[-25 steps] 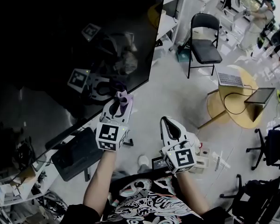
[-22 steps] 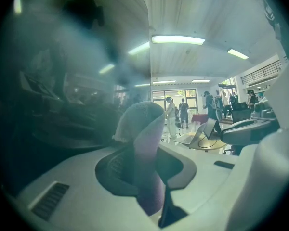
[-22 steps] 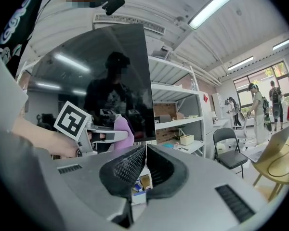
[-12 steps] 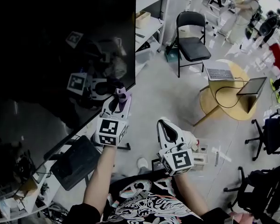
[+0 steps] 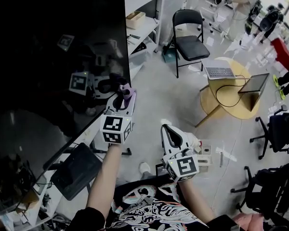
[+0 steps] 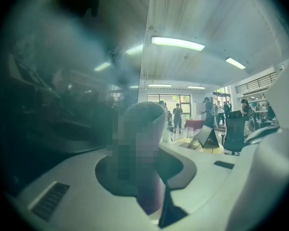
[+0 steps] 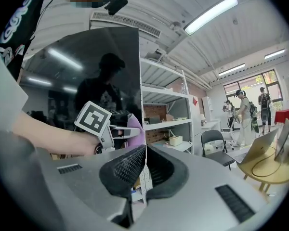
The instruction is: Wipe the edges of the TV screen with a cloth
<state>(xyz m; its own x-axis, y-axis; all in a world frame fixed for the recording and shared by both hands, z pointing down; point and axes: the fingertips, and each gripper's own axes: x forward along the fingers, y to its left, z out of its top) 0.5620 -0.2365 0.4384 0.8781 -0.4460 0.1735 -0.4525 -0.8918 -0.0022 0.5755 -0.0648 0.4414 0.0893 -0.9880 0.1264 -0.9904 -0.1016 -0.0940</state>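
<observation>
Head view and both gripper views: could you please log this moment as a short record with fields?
left tool: shut on purple cloth, held up at the TV screen
cloth position: at the screen's lower right corner, seemingly touching its edge
right tool: shut, nothing between its jaws, held low and apart from the screen
screen state: dark, reflecting the left tool
behind: folding chair, round table

TV screen (image 5: pixel 48 42) is cut off at left; cloth (image 5: pixel 127 91) perhaps touches its edge.

Head view overhead, all share TV screen (image 5: pixel 43 42)
</observation>
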